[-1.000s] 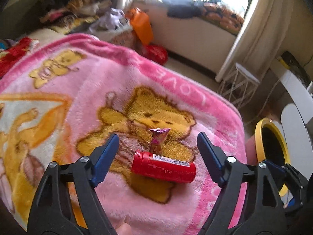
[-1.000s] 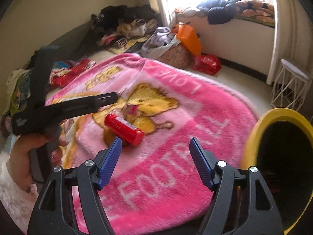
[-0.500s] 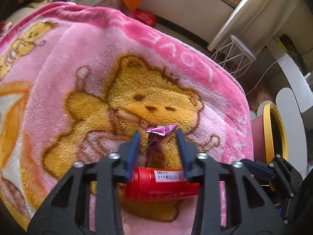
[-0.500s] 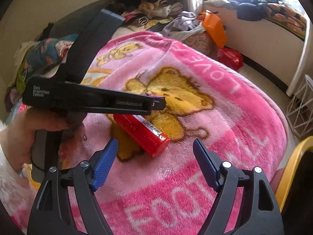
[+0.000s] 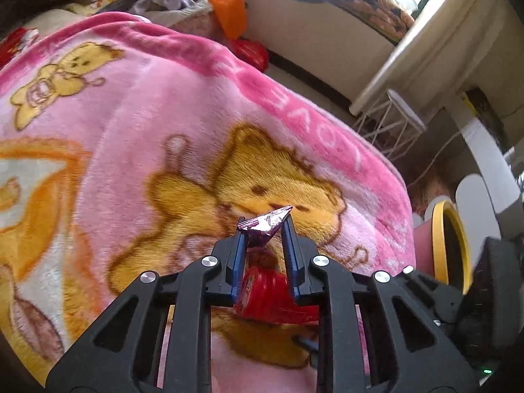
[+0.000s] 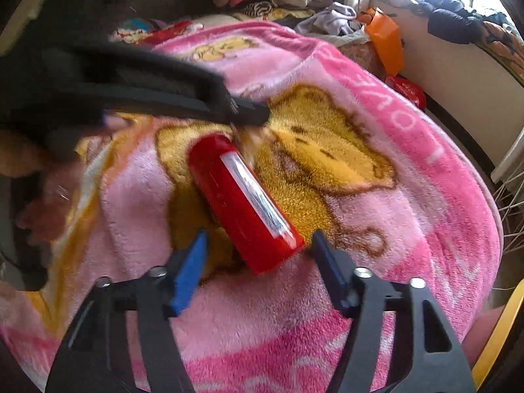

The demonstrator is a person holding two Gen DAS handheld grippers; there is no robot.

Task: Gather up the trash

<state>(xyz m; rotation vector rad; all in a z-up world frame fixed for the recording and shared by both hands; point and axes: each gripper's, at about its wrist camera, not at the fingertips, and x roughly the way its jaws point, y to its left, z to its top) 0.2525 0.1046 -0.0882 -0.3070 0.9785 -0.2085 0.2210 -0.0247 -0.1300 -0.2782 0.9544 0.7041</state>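
Hand-held gripper, left [image 5: 264,233]: jaws have just been closing and now pinch a purple foil wrapper [image 5: 264,224], whose twisted top stands out at 12 o'clock above the tips. Red cylindrical container [image 5: 271,298]: lying on the pink bear blanket [image 5: 131,124] at 6 o'clock of the wrapper, just behind the jaws. Yellow-rimmed bin [image 5: 453,245]: off the bed at 3 o'clock.

Hand-held gripper, right [image 6: 258,258]: jaws apart and have just been narrowing; pads flank the near end of the red container [image 6: 242,203] without pressing it. Left tool reaches in from 10 o'clock.

Step, judged: pickup of both items. Next calls for closing on the container, lifting, carrying toward the bin.
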